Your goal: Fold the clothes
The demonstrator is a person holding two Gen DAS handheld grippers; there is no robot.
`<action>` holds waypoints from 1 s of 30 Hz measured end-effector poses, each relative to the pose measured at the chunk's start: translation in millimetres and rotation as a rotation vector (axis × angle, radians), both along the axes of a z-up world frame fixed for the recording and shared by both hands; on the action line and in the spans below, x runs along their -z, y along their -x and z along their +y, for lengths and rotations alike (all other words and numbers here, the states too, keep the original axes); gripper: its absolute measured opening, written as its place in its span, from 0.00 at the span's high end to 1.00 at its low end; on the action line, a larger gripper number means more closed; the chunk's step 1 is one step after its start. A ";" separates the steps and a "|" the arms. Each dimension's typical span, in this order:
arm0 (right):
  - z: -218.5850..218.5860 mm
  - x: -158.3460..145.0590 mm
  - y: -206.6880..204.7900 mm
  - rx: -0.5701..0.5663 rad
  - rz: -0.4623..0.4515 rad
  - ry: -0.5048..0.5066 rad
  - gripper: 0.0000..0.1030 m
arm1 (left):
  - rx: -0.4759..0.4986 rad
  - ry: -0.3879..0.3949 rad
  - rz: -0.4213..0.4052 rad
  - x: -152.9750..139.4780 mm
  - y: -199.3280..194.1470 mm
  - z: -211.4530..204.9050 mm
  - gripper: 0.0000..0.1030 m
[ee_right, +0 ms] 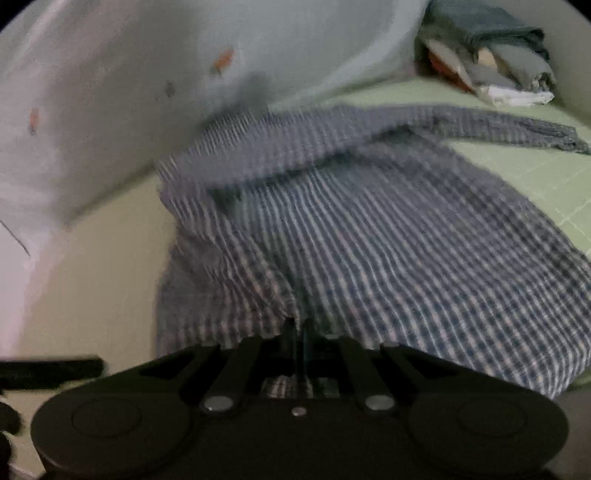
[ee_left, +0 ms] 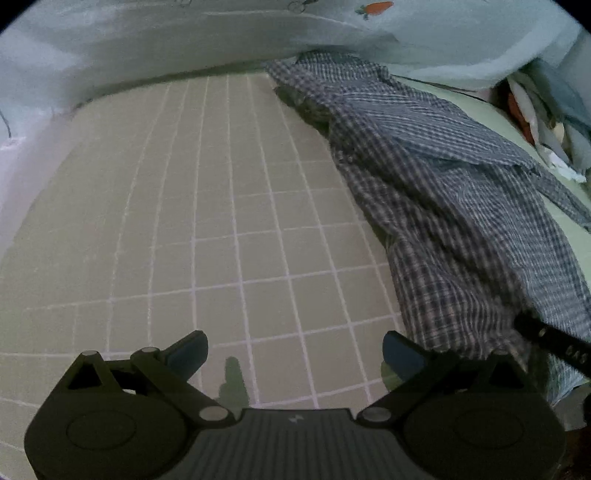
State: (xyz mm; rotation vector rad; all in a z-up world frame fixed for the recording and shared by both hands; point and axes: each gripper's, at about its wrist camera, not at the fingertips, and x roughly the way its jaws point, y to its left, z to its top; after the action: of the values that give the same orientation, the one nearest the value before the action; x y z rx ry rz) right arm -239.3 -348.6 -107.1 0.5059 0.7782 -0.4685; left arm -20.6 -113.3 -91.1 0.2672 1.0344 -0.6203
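While spread over the gridded mat (ee_left: pixel 229 229): checked shirt (ee_left: pixel 461 221), lying right of the left tool (ee_left: pixel 293 352), jaws wide apart and empty. Hem bunched between the clamped right tool (ee_right: pixel 297 332).

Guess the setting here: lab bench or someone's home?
Likely a home bedroom: a checked shirt lies on a grid-patterned bed sheet, with a carrot-print blanket behind and a stack of folded clothes in the corner.

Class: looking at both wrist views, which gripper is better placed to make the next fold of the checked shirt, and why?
Probably the right gripper: it is shut on the checked shirt at its near edge. The left gripper is open over the bare gridded mat.
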 end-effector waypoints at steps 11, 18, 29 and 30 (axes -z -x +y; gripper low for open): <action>-6.7 -13.6 -3.1 0.062 0.087 0.024 0.53 | 0.009 0.063 0.067 9.6 -49.8 -8.7 0.03; -57.2 -41.6 -4.1 0.150 -0.006 0.021 0.34 | -0.052 0.107 0.019 0.5 -69.4 -36.0 0.03; -202.6 -39.6 -61.0 0.197 -0.094 0.014 0.31 | -0.231 0.058 -0.054 -2.0 -92.1 -94.5 0.03; -216.9 -37.7 -66.0 0.208 -0.097 0.017 0.30 | -0.231 0.050 -0.059 -0.9 -96.5 -100.4 0.03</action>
State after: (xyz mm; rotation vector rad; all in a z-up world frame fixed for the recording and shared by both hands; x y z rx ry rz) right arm -173.3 -565.5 -69.4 0.5922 0.6307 -0.6385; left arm 75.8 -213.7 -90.2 0.1190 0.9748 -0.4257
